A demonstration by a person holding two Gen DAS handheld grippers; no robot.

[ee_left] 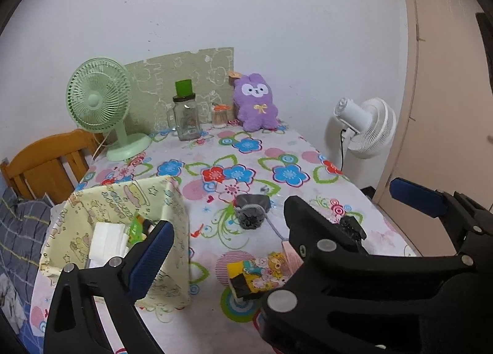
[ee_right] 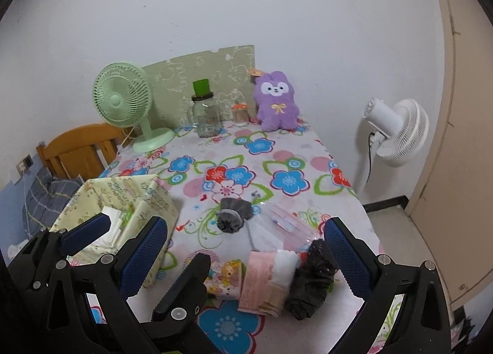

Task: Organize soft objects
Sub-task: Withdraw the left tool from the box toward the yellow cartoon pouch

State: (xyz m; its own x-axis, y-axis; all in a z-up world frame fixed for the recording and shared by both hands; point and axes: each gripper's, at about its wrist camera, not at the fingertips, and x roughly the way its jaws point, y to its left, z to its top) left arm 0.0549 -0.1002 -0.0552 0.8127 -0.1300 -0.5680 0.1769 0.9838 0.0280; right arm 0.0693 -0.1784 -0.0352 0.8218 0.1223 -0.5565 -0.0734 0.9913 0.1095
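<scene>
Your left tool [ee_left: 277, 227] hangs released over the near part of the bench [ee_left: 277, 150], its blue pads spread wide: one pad sits in front of the yellow box [ee_left: 123, 199], the other out past the bench's right edge. Your right tool [ee_right: 243, 249] is also released, pads well apart, and between them lies the pile of soft things on the flowered cloth. In that pile a pink cloth [ee_right: 258, 280] lies folded, touching a white cloth [ee_right: 286, 264] on its right, and a black cloth [ee_right: 311, 283] is bunched against both at the right end. A cartoon-print pack [ee_right: 223, 277] lies just left of the pink cloth, partly behind the other tool's black frame. Beyond the pile, near the middle of the bench, sits a grey drawstring pouch [ee_right: 231, 215], with a clear plastic bag [ee_right: 283, 218] beside it on the right. The box stands at the left edge, open on top, with white folded things and a green packet inside it. At the far end you have a purple plush [ee_left: 255, 104] upright against the wall, a glass jar [ee_left: 186, 116] with a green lid, a small pot [ee_left: 220, 115] next to it, and a green fan [ee_left: 101, 104]. A white fan [ee_left: 366, 125] stands on the floor off the right side, and a wooden chair [ee_left: 46, 166] is at the left.
</scene>
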